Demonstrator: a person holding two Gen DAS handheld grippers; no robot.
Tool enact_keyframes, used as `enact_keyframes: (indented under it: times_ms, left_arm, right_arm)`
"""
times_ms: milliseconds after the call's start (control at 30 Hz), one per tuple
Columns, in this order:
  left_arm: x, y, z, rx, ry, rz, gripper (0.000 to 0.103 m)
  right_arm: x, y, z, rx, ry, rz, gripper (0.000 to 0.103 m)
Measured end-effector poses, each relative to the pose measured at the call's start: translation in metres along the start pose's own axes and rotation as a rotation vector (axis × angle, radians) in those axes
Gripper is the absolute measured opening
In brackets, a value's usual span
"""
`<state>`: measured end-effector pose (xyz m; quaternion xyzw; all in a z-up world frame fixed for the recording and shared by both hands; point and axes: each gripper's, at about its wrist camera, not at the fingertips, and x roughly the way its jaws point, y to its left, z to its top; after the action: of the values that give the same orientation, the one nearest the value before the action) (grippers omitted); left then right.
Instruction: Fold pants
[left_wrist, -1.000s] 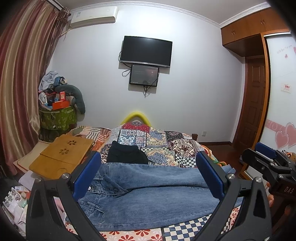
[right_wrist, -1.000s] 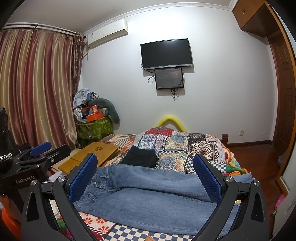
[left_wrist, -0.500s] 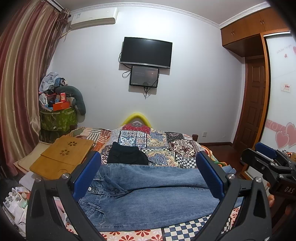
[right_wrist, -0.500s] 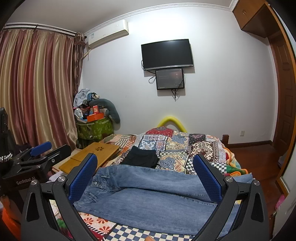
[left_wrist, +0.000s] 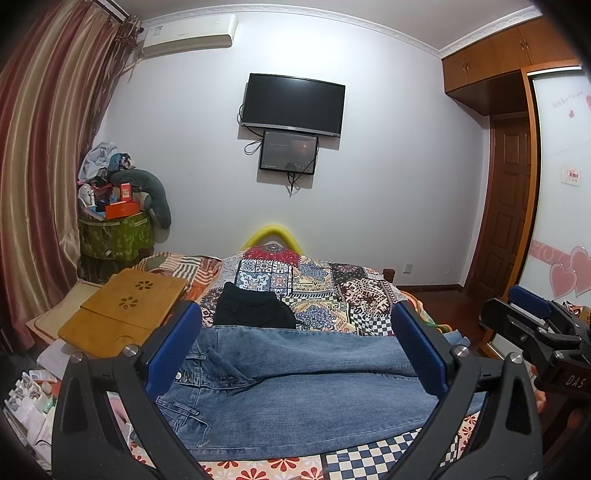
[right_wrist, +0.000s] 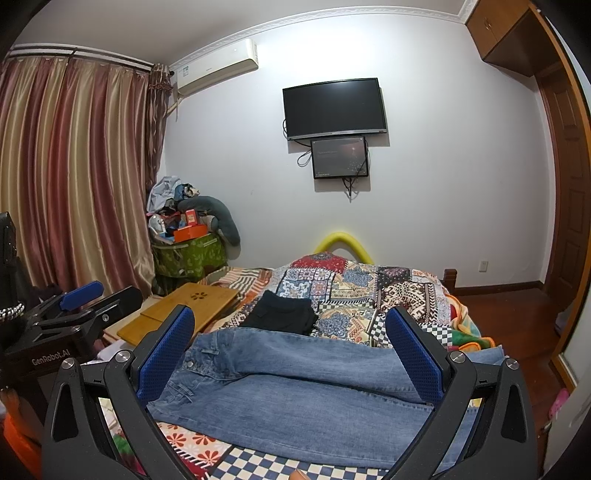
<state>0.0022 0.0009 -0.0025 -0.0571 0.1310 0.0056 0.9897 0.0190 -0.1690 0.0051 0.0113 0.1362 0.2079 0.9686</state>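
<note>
Blue jeans (left_wrist: 295, 398) (right_wrist: 303, 402) lie flat across the near part of the bed, waistband to the left, legs running right. My left gripper (left_wrist: 295, 343) hovers above them, open, with nothing between its blue pads. My right gripper (right_wrist: 290, 347) is likewise open and empty above the jeans. Each gripper shows at the edge of the other's view: the right gripper (left_wrist: 535, 328) at the right, the left gripper (right_wrist: 74, 314) at the left.
A folded black garment (left_wrist: 251, 308) lies on the patchwork bedspread (left_wrist: 332, 291) beyond the jeans. A wooden lap tray (left_wrist: 125, 310) rests at the bed's left edge. A cluttered green bin (left_wrist: 114, 232), curtains and a wall TV (left_wrist: 293, 105) stand behind; a door is at right.
Both views have drifted very slightly; the jeans and both open grippers stay as they were.
</note>
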Motion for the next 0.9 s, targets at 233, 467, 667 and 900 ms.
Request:
enact_keyframes:
  times_ms: [233, 467, 667, 900]
  left_arm:
    - [0.000, 0.001, -0.001, 0.002, 0.001, 0.000, 0.103]
    - [0.005, 0.002, 0.000, 0.006, 0.013, 0.003, 0.103]
    - [0.030, 0.005, 0.003, 0.013, 0.044, -0.001, 0.103]
    - [0.092, 0.017, 0.017, 0.038, 0.110, 0.032, 0.103]
  right_arm:
    - [0.001, 0.001, 0.000, -0.002, 0.001, -0.003, 0.103]
    - [0.006, 0.000, -0.001, 0.001, 0.010, -0.005, 0.103]
    - [0.023, -0.008, -0.001, 0.000, 0.033, -0.009, 0.103]
    - [0.066, -0.032, -0.002, -0.008, 0.088, -0.045, 0.103]
